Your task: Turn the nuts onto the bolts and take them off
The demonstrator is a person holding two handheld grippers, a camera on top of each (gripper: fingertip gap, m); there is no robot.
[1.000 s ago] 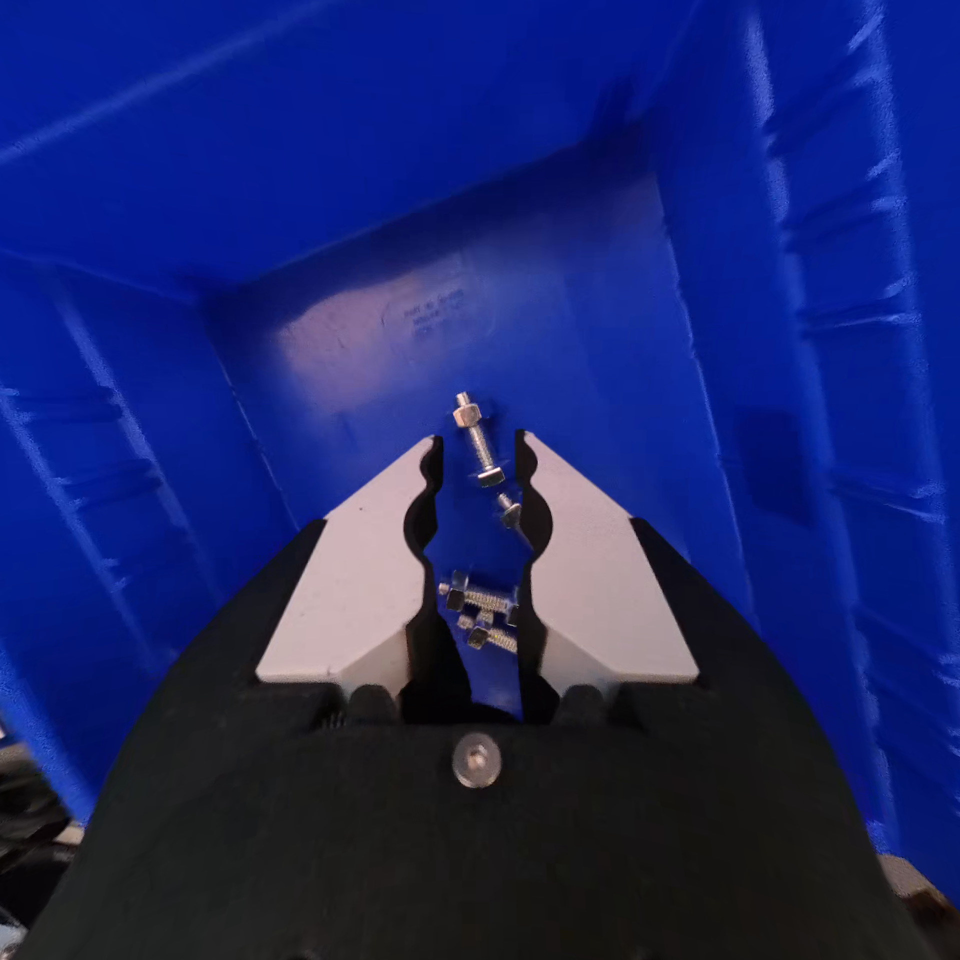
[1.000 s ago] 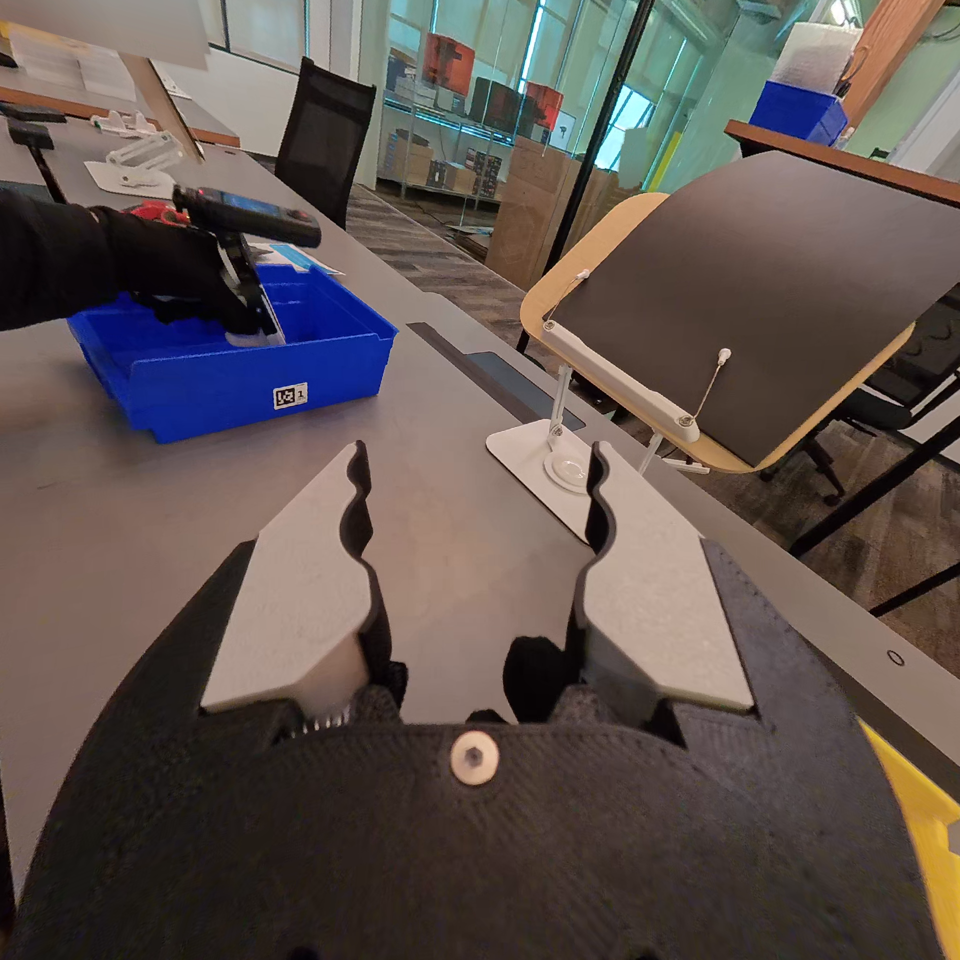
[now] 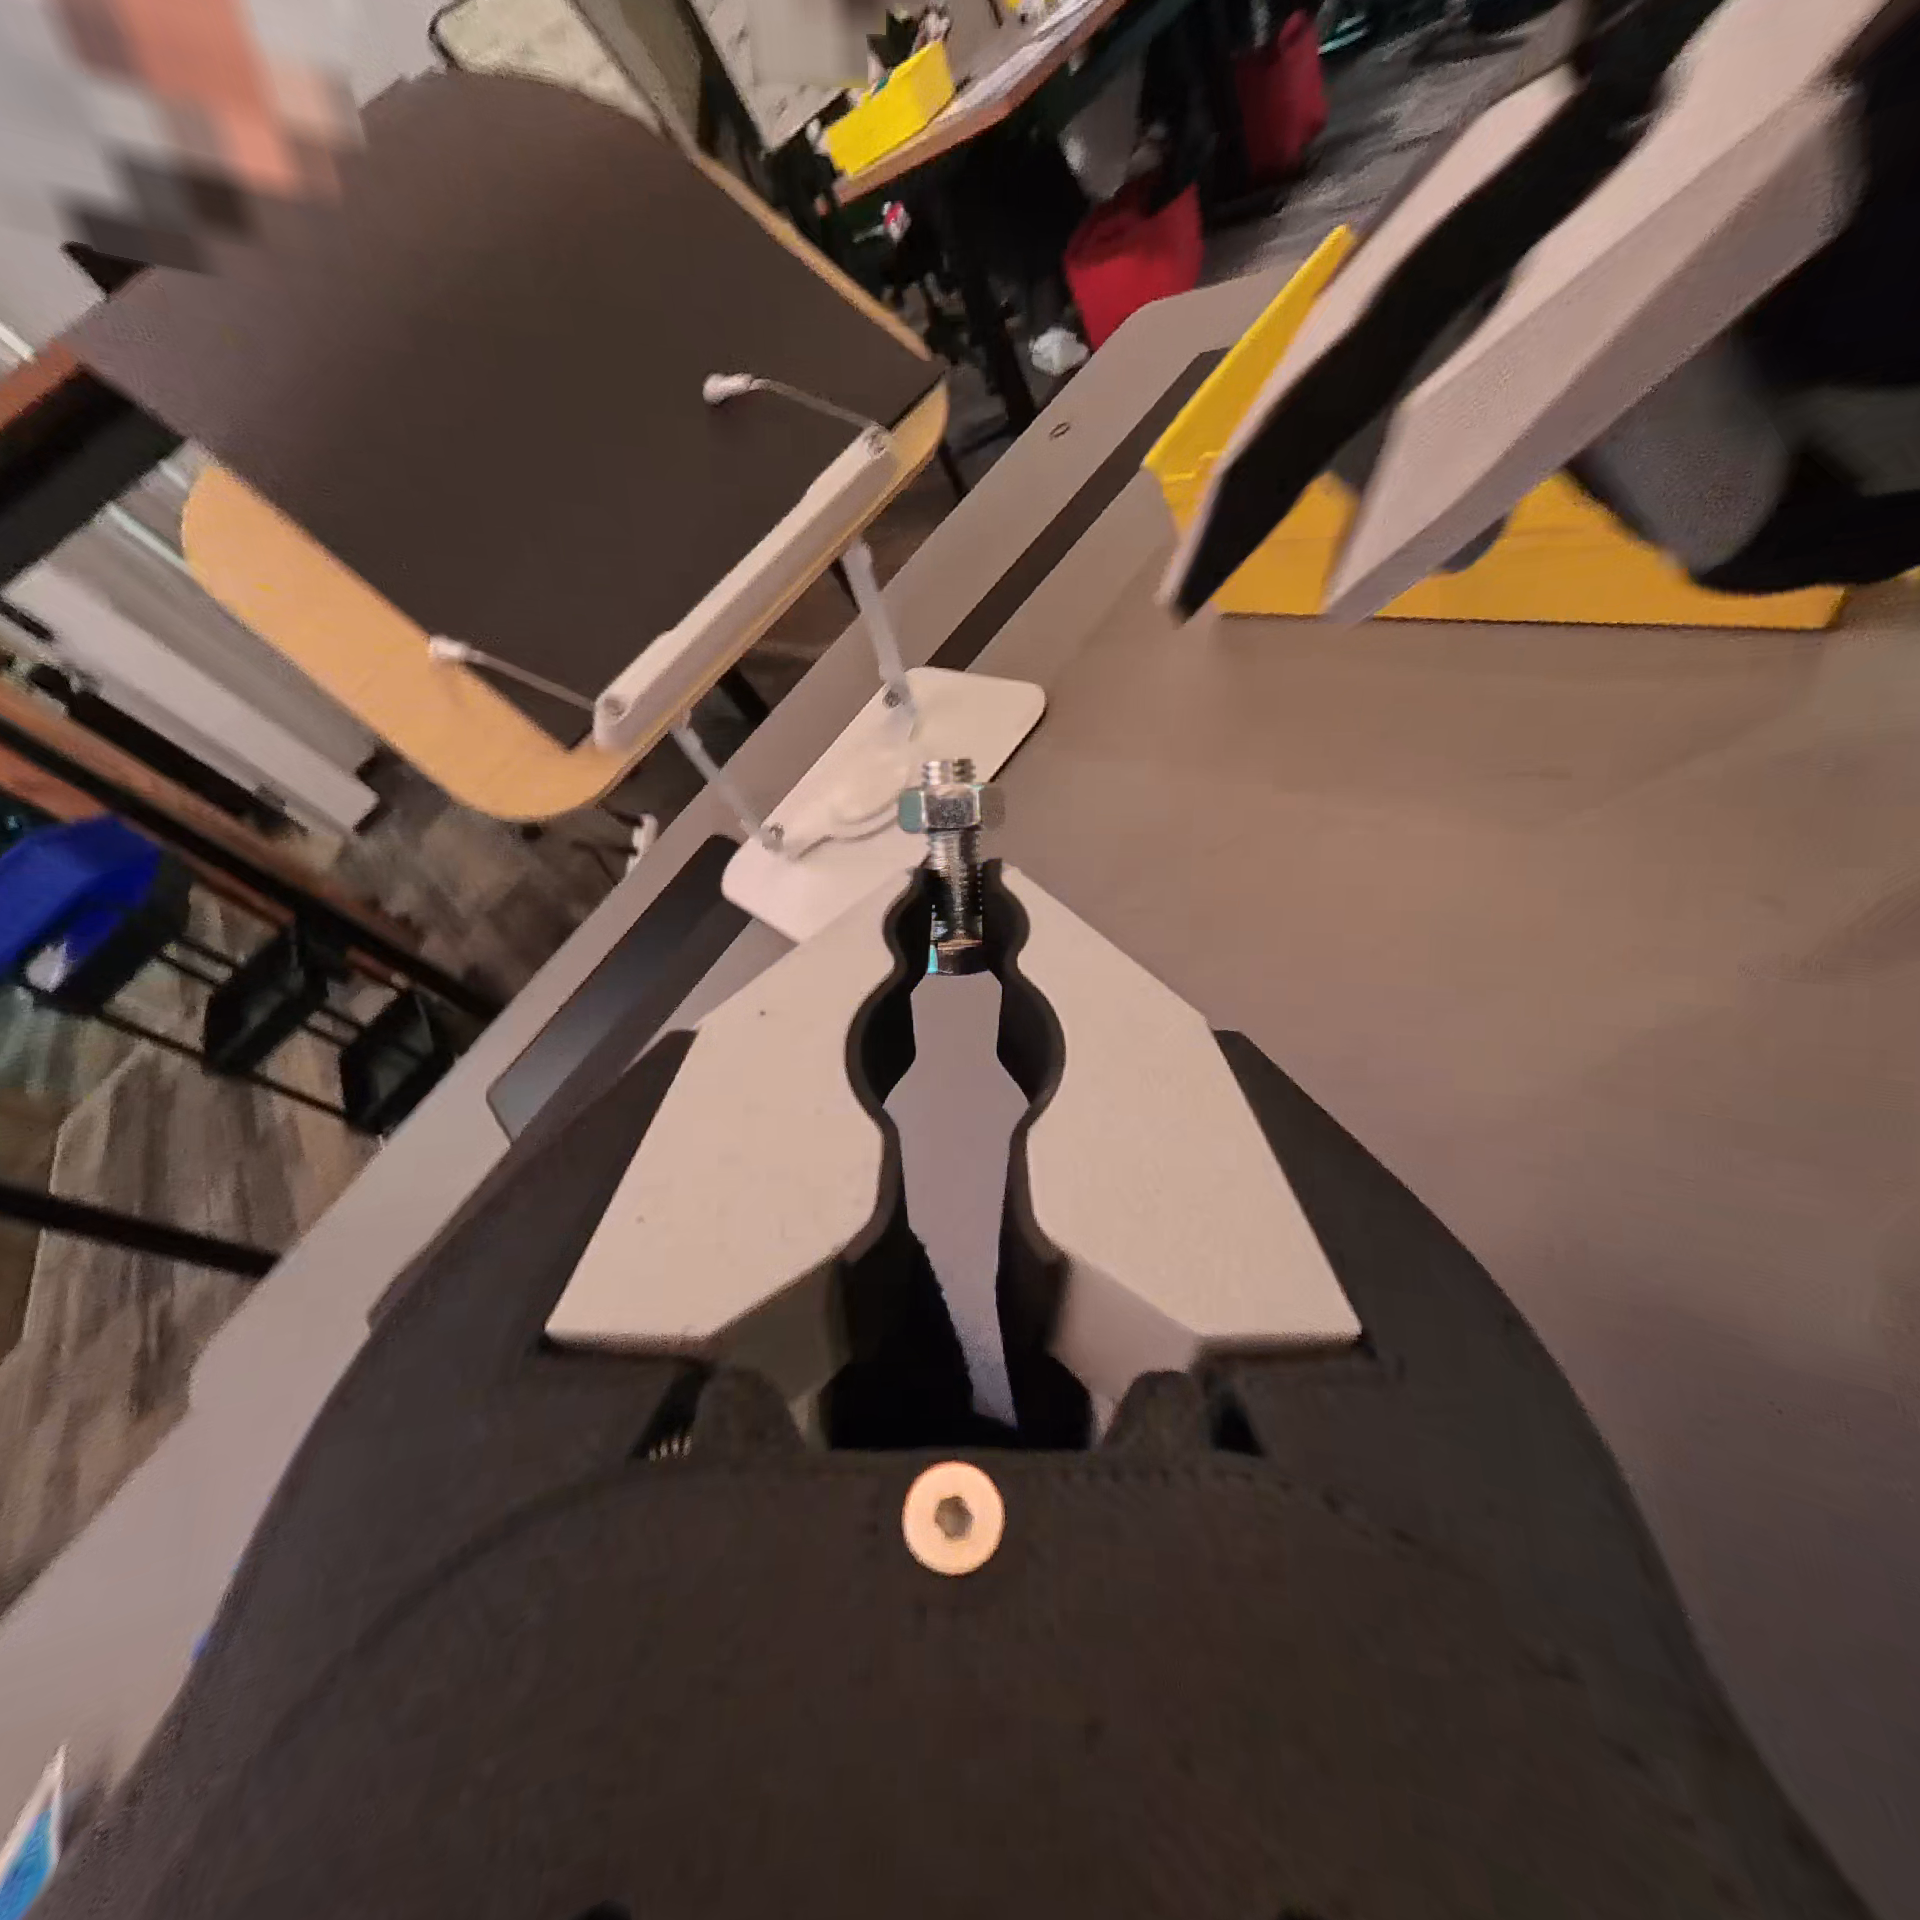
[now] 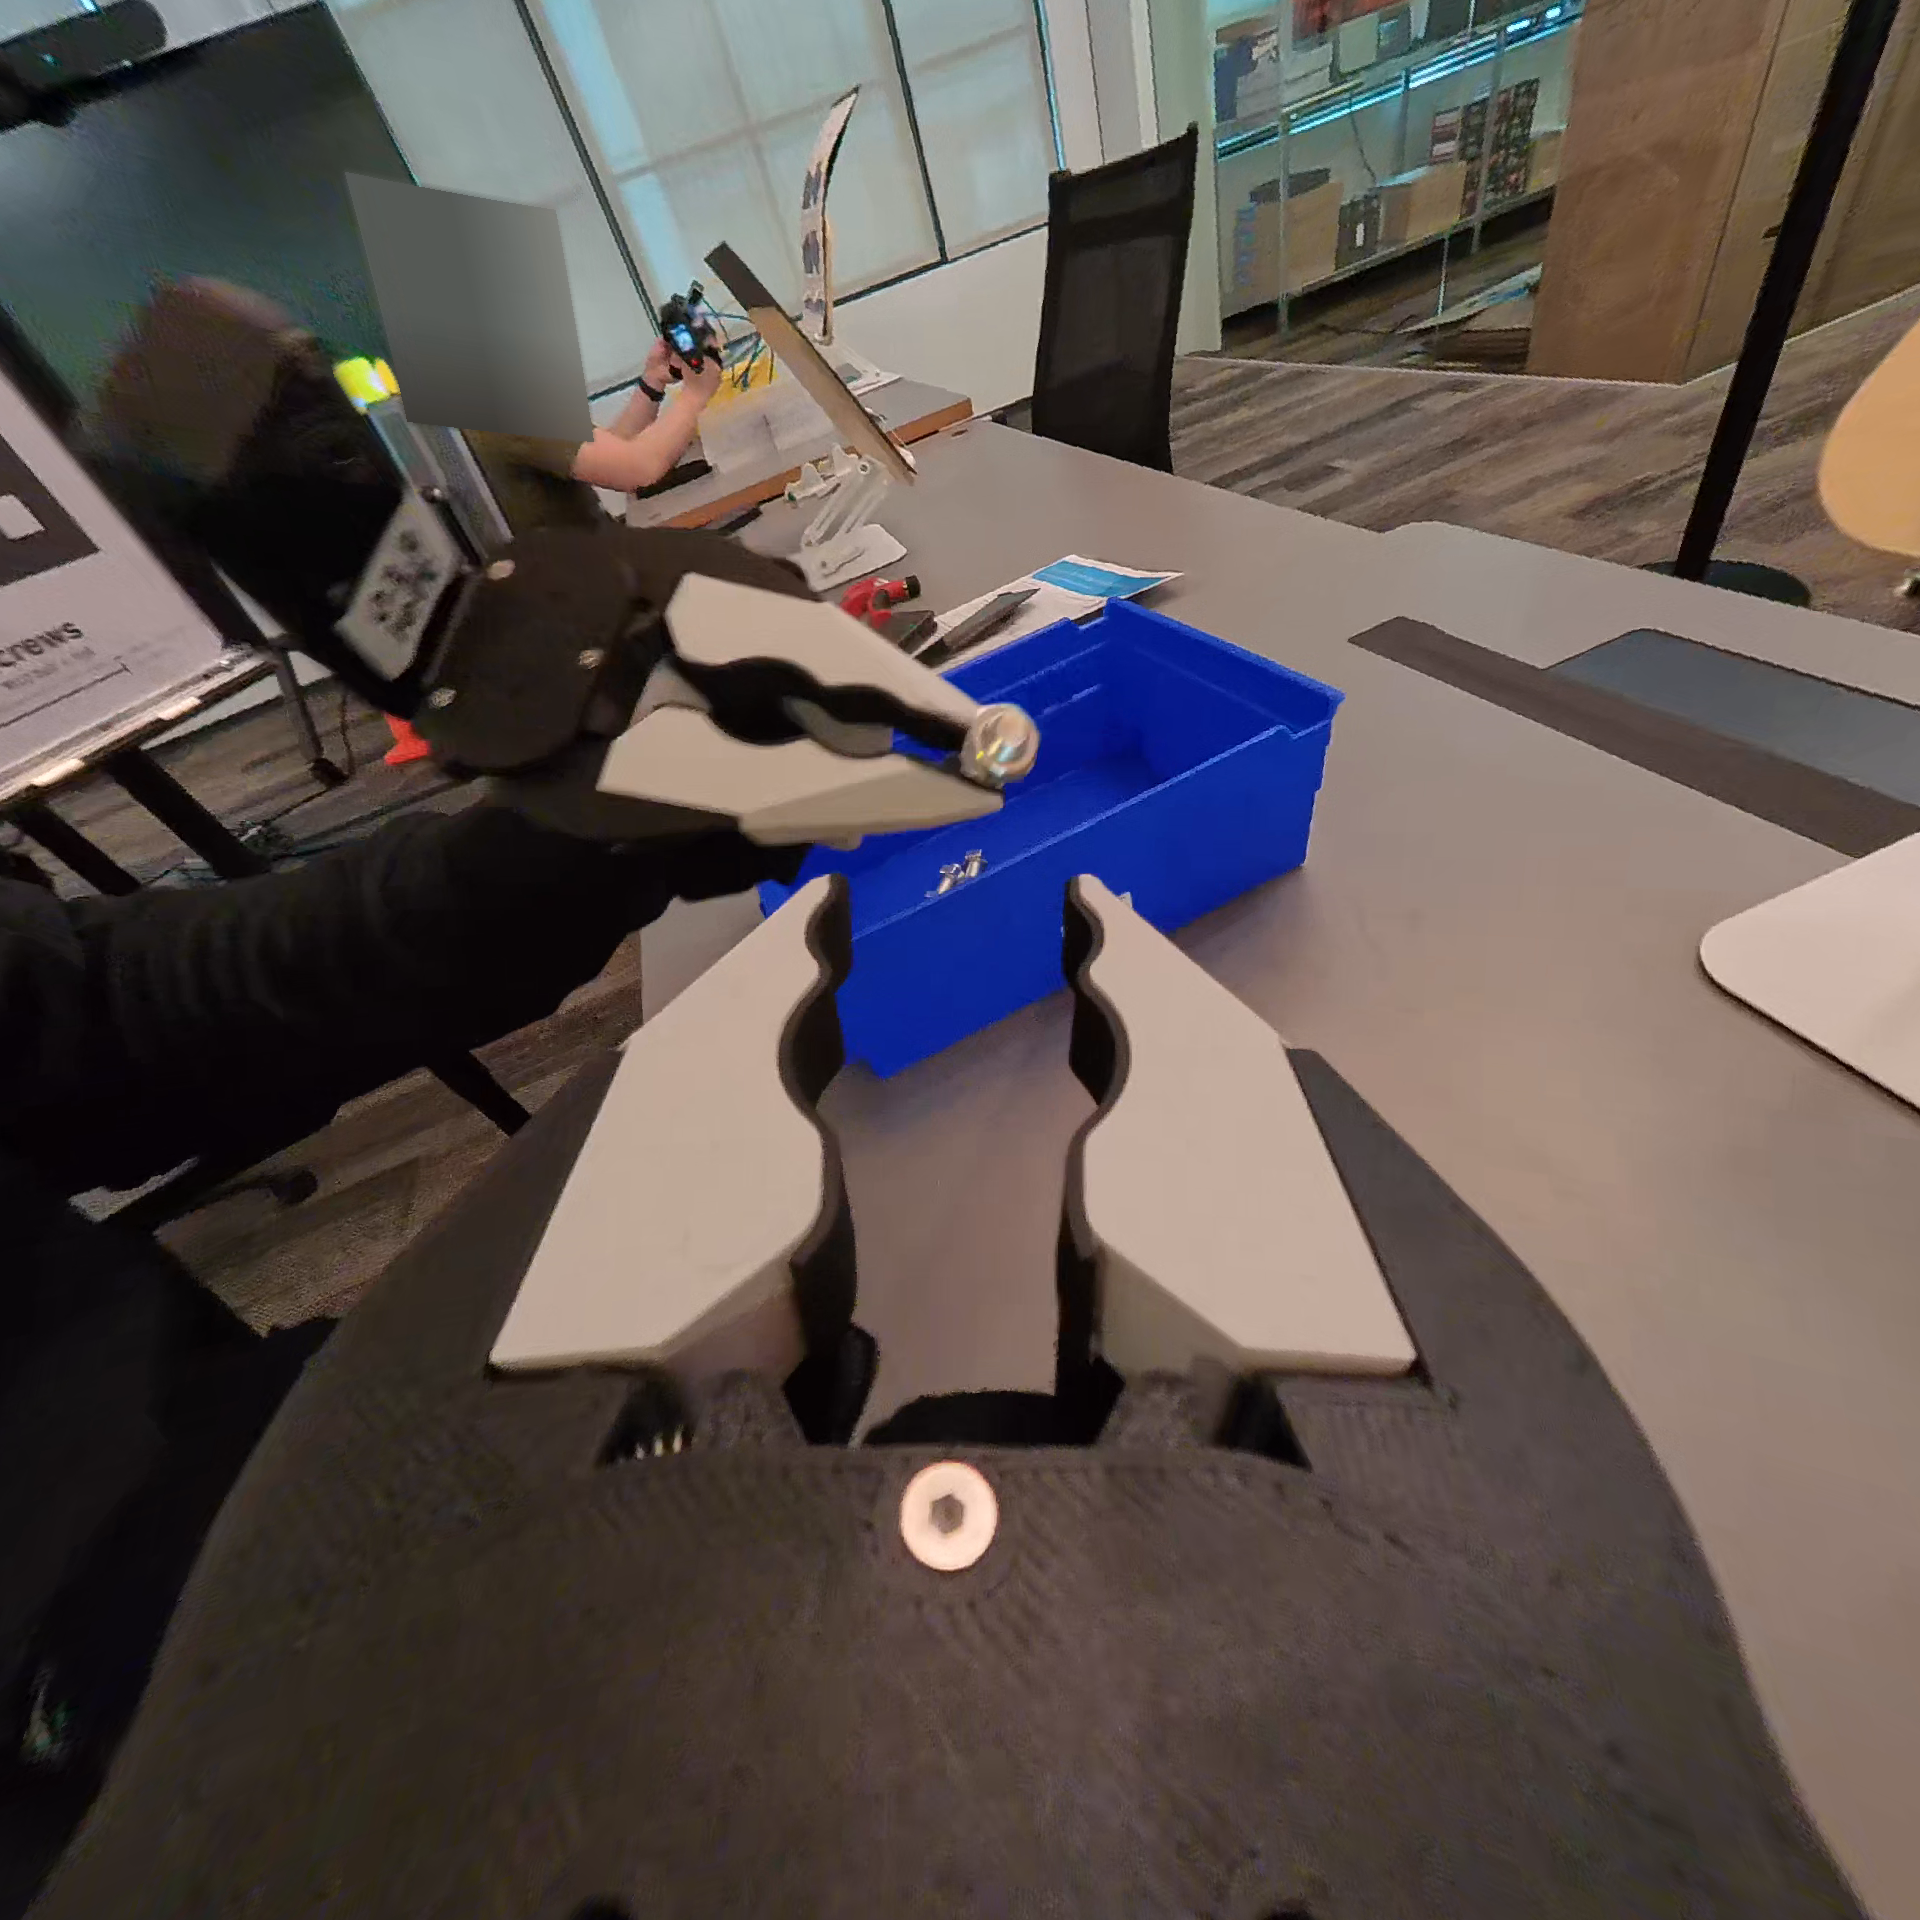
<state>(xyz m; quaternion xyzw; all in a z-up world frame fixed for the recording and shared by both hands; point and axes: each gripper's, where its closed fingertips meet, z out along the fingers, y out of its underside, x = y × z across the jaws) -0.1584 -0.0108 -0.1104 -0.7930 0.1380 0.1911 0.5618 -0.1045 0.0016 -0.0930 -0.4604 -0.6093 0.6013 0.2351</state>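
My left gripper (image 3: 956,920) is shut on a silver bolt (image 3: 954,883) near its head. The threaded end points forward, and a hex nut (image 3: 951,808) sits near that end. It holds the bolt in the air above the grey table. In the right wrist view the left gripper (image 4: 982,764) and the bolt (image 4: 1000,740) hang over the near left end of the blue bin (image 4: 1195,831). A few more bolts (image 4: 958,871) lie inside the bin. My right gripper (image 4: 954,904) is open and empty, a short way below and in front of the bolt. It also shows in the left wrist view (image 3: 1262,608).
A tilted black board (image 3: 499,343) on a white stand (image 3: 883,769) is at the table's far edge. A yellow bin (image 3: 1538,561) sits behind my right gripper. A person (image 4: 623,436) works at another table behind, near a black chair (image 4: 1112,291). The grippers' ends are close to 6 centimeters from one another.
My left gripper has closed on a bolt with a nut and lifted it out of the blue bin. My right gripper has swung round to face the bin and the bolt.
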